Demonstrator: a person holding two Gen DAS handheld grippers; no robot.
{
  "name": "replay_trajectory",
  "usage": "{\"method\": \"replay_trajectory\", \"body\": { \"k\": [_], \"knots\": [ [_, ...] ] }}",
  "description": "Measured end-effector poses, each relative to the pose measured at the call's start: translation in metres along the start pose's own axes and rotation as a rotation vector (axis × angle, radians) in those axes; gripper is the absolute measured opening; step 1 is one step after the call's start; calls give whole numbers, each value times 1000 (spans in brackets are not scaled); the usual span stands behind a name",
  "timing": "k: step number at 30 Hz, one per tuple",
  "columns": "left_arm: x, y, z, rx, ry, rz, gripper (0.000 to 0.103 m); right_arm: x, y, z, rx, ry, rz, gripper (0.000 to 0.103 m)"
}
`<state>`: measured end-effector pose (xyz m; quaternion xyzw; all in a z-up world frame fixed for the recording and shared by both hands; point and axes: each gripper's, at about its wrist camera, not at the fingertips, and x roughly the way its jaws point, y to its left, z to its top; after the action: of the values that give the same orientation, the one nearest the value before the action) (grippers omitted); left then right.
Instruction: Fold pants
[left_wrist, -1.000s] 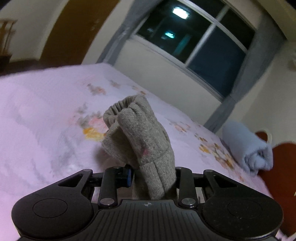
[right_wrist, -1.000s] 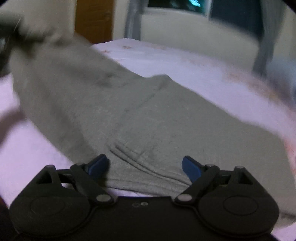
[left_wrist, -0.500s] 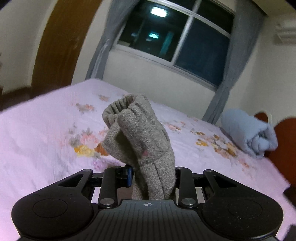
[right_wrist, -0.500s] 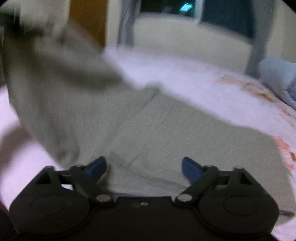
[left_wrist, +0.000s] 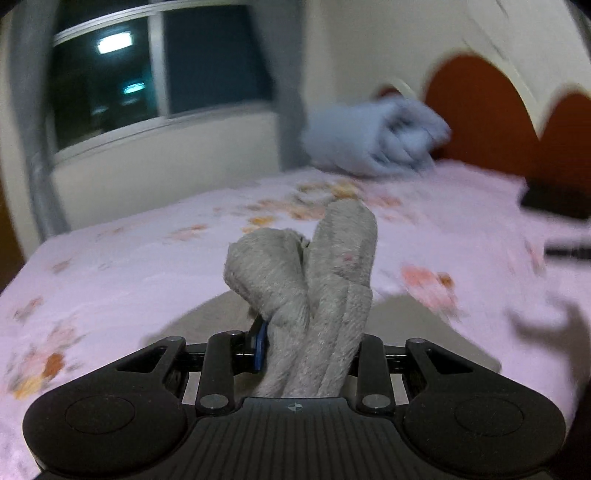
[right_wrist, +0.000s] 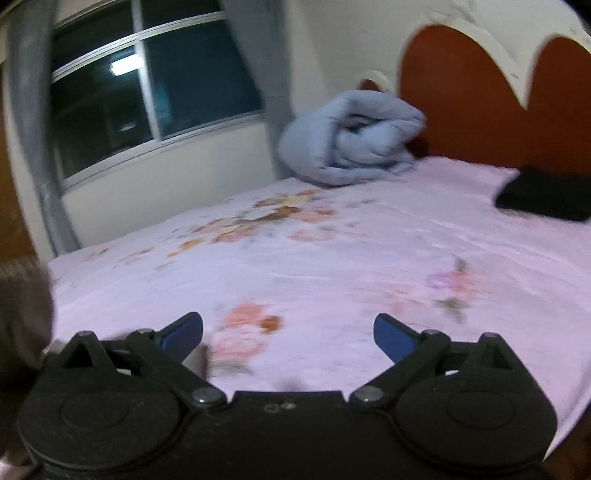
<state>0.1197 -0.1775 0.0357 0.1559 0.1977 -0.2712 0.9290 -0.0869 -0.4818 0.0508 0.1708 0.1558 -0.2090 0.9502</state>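
"Left claw (left_wrist: 306, 347) was clamped on what?"

"On the pants (left_wrist: 317, 280). Its jaws were pinched tight on a bunched grey wad that stuck up between them, above the bed (left_wrist: 129, 266). More grey cloth lay flat on the sheet just under and ahead of that claw."

"And the right claw (right_wrist: 288, 332)?"

"Spread wide, holding nothing. Only pink floral sheet showed between its blue fingertips (right_wrist: 393, 334)."

"So where did the pants lie from it?"

"Off to its left. A blurred grey mass sat at the left edge of the right view, which was probably the lifted cloth. The left claw was plainly the nearer one, since it already had the fabric."

"Which way did the long axis run?"

"Hard to tell; the flat part was mostly hidden by the claw. The next move likely turned on the right claw crossing leftward to reach a free edge."

"Anything else on the bed?"

"A rolled blue quilt (right_wrist: 351, 136) by the headboard (right_wrist: 461, 103), well apart."
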Motion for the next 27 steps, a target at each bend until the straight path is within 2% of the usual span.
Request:
{"method": "replay_trajectory", "body": {
  "k": [4, 6, 9, 11, 12, 15, 16, 17, 18, 19, 20, 21, 23, 24, 27],
  "knots": [
    [16, -70, -15, 167, 12, 49, 30, -2, -23, -10, 37, 18, -16, 95],
    [16, -90, -16, 172, 3, 83, 30, -2, -26, -12, 24, 17, -6, 95],
    [-3, -104, -12, 179, -94, 105, 30, 2, -29, -10, 29, 26, 14, 95],
    [-12, -117, -9, 245, -152, 98, 30, 3, -35, -9, 49, 31, 13, 95],
    [-10, -120, -9, 278, -150, 80, 30, 4, -38, -8, 69, 34, 14, 95],
    [20, -140, -26, 438, 44, -12, 31, 10, -46, -8, 115, 50, 8, 96],
    [23, -148, -36, 483, 63, -9, 31, 11, -47, -8, 121, 52, 5, 96],
    [15, -153, -40, 505, 35, 12, 33, 11, -47, -8, 122, 55, 7, 96],
    [6, -152, -40, 484, 14, 26, 48, 11, -47, -8, 117, 59, 9, 96],
    [-6, -149, -35, 435, -1, 29, 85, 10, -46, -8, 110, 57, 8, 96],
    [-21, -142, -31, 382, -39, 39, 103, 9, -46, -9, 102, 51, 7, 96],
    [-37, -133, -28, 339, -77, 35, 103, 7, -47, -9, 95, 45, 5, 96],
    [-66, -110, -25, 259, -102, 1, 103, 7, -48, -8, 82, 41, -3, 96],
    [-78, -97, -24, 216, -116, 9, 103, 7, -46, -7, 71, 42, 5, 96],
    [-103, -42, -25, 61, -103, 39, 103, 5, -27, -2, 21, 10, 124, 95]
  ]
}}
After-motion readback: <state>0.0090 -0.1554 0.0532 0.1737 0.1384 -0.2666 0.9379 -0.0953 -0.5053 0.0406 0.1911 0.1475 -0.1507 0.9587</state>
